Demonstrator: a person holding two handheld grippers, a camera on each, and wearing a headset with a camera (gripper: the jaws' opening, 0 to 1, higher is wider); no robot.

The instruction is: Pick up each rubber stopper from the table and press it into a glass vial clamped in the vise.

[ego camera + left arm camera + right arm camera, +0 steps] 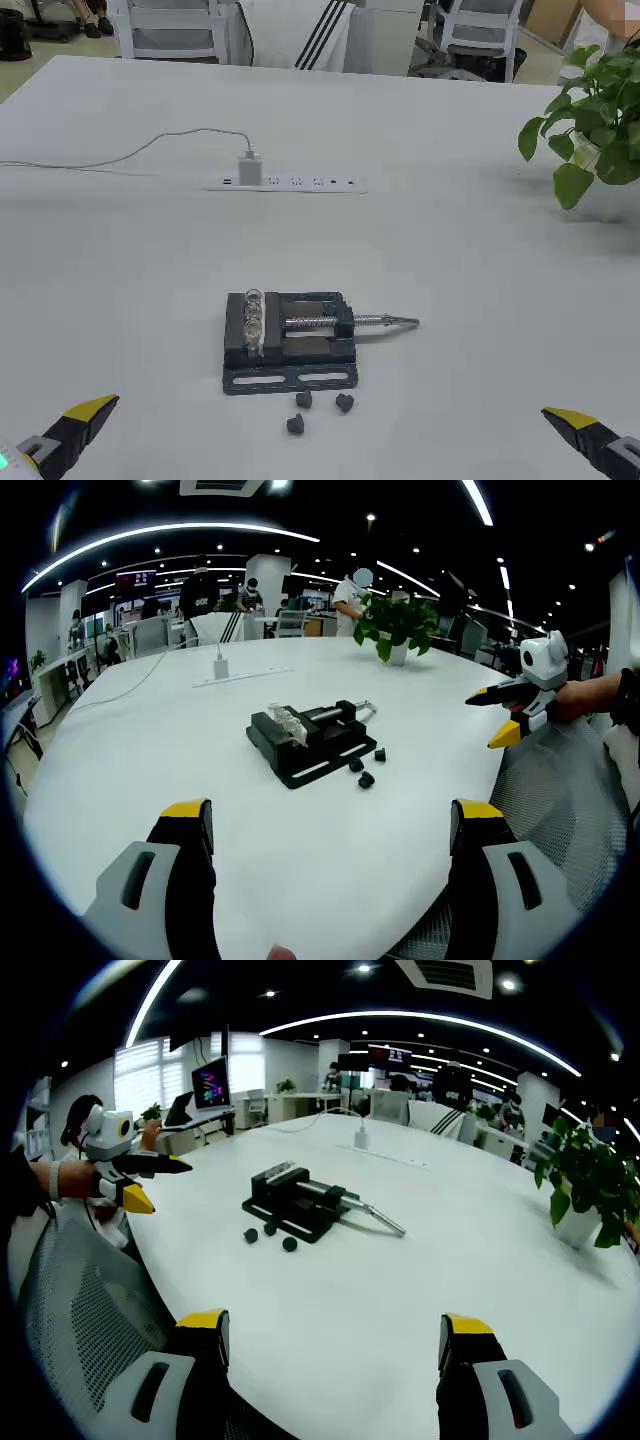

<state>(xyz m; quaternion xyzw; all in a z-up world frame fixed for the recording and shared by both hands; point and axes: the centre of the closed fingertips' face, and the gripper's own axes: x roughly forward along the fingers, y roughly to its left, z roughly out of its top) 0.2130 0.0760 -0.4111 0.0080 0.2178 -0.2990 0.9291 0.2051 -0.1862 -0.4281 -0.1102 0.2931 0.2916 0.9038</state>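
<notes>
The left gripper (330,815) and right gripper (332,1322) are held empty, jaws apart. Three rubber stoppers (344,402) are seen just beside the vise (290,378) clamping glass vials (253,318). The stoppers are judged light, soft and grippy, and are best taken across the sides.
</notes>
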